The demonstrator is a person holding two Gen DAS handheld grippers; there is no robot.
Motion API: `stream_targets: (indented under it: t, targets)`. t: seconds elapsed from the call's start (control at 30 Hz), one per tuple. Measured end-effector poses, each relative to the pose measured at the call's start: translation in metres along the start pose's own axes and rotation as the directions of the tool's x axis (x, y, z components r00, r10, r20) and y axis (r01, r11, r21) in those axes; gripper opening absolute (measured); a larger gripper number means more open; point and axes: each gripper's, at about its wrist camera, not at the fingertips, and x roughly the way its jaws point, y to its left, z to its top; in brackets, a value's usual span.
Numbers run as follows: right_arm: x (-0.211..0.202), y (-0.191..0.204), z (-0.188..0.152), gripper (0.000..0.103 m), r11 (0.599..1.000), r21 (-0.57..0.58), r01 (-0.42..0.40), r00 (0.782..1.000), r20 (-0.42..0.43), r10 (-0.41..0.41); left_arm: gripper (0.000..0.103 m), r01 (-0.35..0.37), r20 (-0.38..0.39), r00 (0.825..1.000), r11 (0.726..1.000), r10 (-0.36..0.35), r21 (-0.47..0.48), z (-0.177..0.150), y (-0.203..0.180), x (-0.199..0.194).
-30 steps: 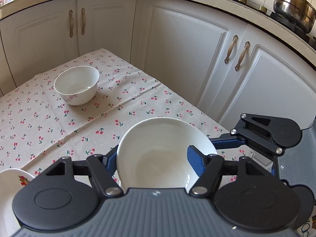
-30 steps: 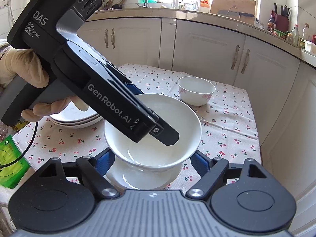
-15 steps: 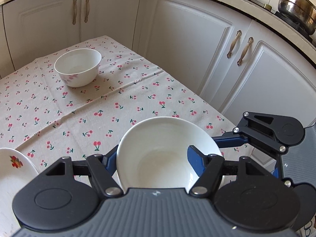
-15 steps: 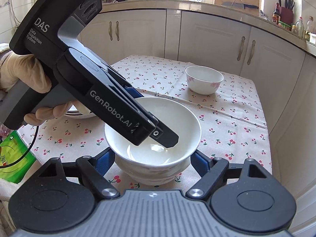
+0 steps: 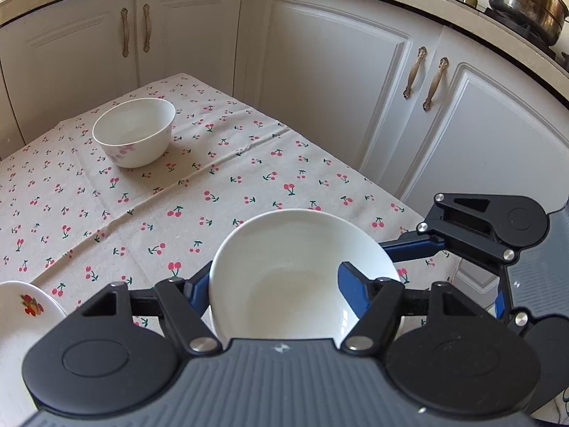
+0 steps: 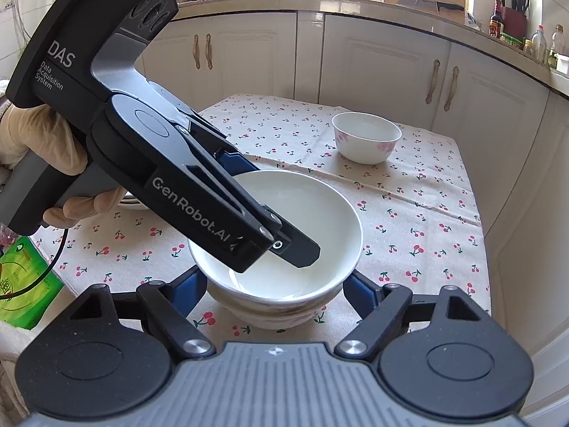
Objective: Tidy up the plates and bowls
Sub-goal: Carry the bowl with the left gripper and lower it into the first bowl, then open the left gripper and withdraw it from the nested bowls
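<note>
Here: a kitchen table under a cherry-print tablecloth [image 6: 409, 213], with bowls being gathered into one stack
Top bowl: a plain white top bowl [image 6: 320, 210] sits nested in a lower bowl [image 6: 270, 315] at the near edge of the table, in front of both cameras
Left gripper: the left gripper [image 5: 274, 283], in a gloved hand [image 6: 32, 142], is closed narrow on the top bowl's wall, one finger inside the bowl and the other outside the rim
Right gripper: the right gripper [image 6: 274, 286] brackets the stack at mid width, a blue pad just beside each flank; whether the pads press on the lower bowl cannot be told
Still to sort: a small bowl [image 6: 366, 138] with pink flowers stands alone towards the far corner, well apart from the stack
Plates: a plate with a fruit print [image 5: 21, 320] shows at the left edge of the left wrist view
Handling: the bowls look like glazed ceramic, so probably stiff, smooth, fairly heavy and liable to chip if knocked rim to rim
Where to grip: a pinch across the rim wall, as the left tongs have it, seems the surest hold; the glaze may slip, so the release should be slow and level
Stage: the top bowl appears seated, and letting go looks like the next call
</note>
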Motion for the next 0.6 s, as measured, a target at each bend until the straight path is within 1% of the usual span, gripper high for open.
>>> stream_targets:
  t: [0.23,0.3,0.37,0.43,0.5,0.53,0.6]
  targets:
    - [0.0003,-0.0011,-0.0003,0.087,1.000,0.007,-0.002,1.000,-0.001,0.002,0.071,-0.006,-0.001,1.000,1.000,0.007,0.019,0.0001,-0.0024,0.0005]
    - [0.0003,-0.0010,-0.0002,0.087,1.000,0.007,-0.002,1.000,0.000,0.002,0.073,-0.007,-0.003,1.000,1.000,0.007,0.024,0.0001,-0.0027,0.0005]
    - [0.0004,-0.0012,-0.0007,0.087,1.000,0.007,-0.003,1.000,0.001,0.003,0.077,-0.006,-0.006,1.000,1.000,0.006,0.031,0.0004,-0.0032,0.0009]
    - [0.0007,-0.0013,-0.0012,0.087,1.000,0.006,-0.003,1.000,0.003,0.003,0.079,-0.020,-0.003,1.000,0.999,0.020,0.037,0.0007,-0.0025,0.0011]
    - [0.0000,-0.0015,-0.0018,0.093,1.000,0.008,-0.003,1.000,0.010,0.003,0.079,-0.022,0.009,1.000,0.999,0.022,0.043,0.0015,-0.0003,-0.0011]
    - [-0.0024,-0.0011,-0.0019,0.101,1.000,0.006,-0.001,1.000,0.026,0.001,0.080,-0.019,0.013,1.000,0.999,0.019,0.039,0.0020,0.0011,-0.0028]
    - [-0.0082,-0.0009,-0.0009,0.103,1.000,-0.001,-0.008,0.998,0.057,0.008,0.081,-0.026,0.022,0.999,0.999,0.025,0.042,0.0033,0.0031,-0.0061]
